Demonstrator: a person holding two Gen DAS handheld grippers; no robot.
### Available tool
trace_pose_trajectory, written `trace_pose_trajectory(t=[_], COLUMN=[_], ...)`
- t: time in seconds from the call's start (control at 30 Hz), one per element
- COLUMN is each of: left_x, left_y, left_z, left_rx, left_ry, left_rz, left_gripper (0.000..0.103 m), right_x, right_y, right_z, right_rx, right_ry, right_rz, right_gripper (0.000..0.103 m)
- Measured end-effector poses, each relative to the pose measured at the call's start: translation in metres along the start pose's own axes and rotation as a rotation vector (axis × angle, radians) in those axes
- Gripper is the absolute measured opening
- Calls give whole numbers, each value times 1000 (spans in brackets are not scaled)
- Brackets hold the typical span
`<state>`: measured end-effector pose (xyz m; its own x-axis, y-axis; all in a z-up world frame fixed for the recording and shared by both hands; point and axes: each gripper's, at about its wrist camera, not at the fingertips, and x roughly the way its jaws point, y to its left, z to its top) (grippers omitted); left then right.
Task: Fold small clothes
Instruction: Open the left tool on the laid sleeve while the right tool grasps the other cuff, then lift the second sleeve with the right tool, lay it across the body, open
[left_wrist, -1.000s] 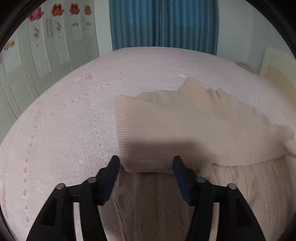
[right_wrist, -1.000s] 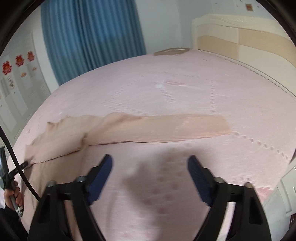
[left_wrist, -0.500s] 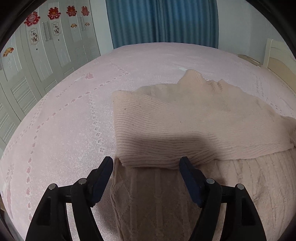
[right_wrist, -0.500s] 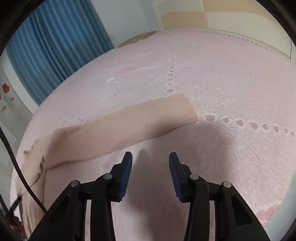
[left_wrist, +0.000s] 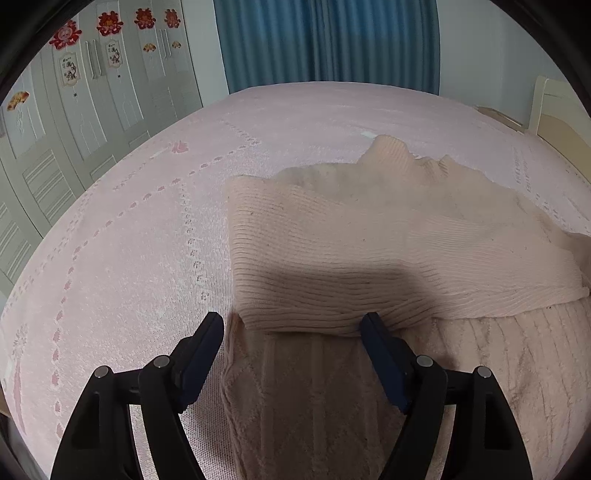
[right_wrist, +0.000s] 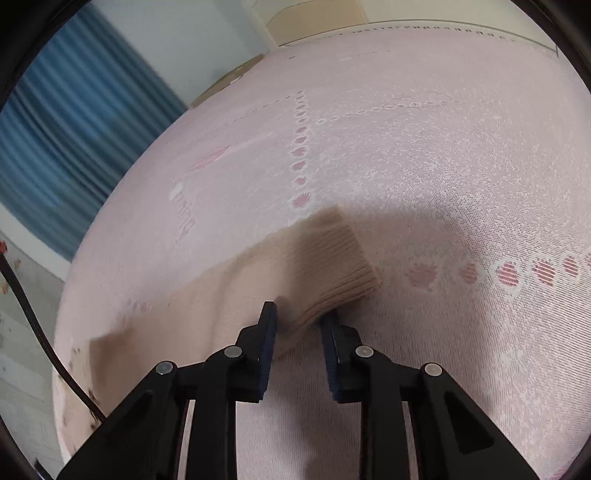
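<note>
The right hand-held gripper (right_wrist: 298, 317) is closing on the cuff (right_wrist: 338, 266) of the sweater (left_wrist: 369, 251) lying on the bed (left_wrist: 129, 240) — not yet pinching — while the left hand-held gripper (left_wrist: 291, 336) is hovering spread wide; next, likely clamping and carrying that sleeve across.

Pink bedspread (left_wrist: 140, 240), blue curtain (left_wrist: 325, 44), white wardrobe doors (left_wrist: 74, 122) bearing red paper decorations (left_wrist: 65, 34)
</note>
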<state>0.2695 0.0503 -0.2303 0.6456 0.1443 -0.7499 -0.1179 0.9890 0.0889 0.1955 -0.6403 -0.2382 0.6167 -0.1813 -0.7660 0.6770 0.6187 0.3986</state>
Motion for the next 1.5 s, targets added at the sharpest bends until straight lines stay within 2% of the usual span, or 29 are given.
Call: trace_pose_trajectory(t=[0.13, 0.23, 0.27, 0.37, 0.57, 0.7, 0.77, 0.87, 1.0, 1.17, 1.33, 1.5], left_x=[1, 0, 0, 0, -3, -8, -12, -20, -29, -25, -29, -16], left_y=[2, 4, 4, 7, 18, 33, 43, 54, 70, 98, 116, 147], left_z=[0, 0, 0, -1, -1, -1, 0, 0, 0, -4, -10, -12], left_rx=[-9, -13, -15, -30, -100, -189, -244, -279, -328, -406, -362, -462], left_ry=[4, 6, 6, 6, -6, -23, -34, -63, -95, -71, -91, -41], left_rz=[-11, -17, -19, -30, -51, -89, -131, -166, -164, -187, -119, -185], left_gripper=[76, 76, 76, 77, 77, 76, 76, 76, 76, 76, 76, 76], right_x=[5, 4, 3, 1, -37, -74, -89, -110, -130, -145, -139, -110], right_y=[8, 16, 20, 30, 60, 112, 141, 188, 264, 365, 453, 508], right_z=[5, 5, 5, 7, 11, -2, -12, -29, -65, -130, -214, -300], right_rx=[-25, -67, -87, -121, -161, -292, -353, -431, -546, -687, -821, -901], right_ry=[-20, -49, -52, -64, -141, -228, -268, -303, -307, -289, -217, -78], right_rz=[-38, -99, -110, -139, -143, -144, -146, -107, -34, 85, 219, 301], right_gripper=[23, 10, 8, 6, 6, 5, 5, 5, 5, 5, 5, 5])
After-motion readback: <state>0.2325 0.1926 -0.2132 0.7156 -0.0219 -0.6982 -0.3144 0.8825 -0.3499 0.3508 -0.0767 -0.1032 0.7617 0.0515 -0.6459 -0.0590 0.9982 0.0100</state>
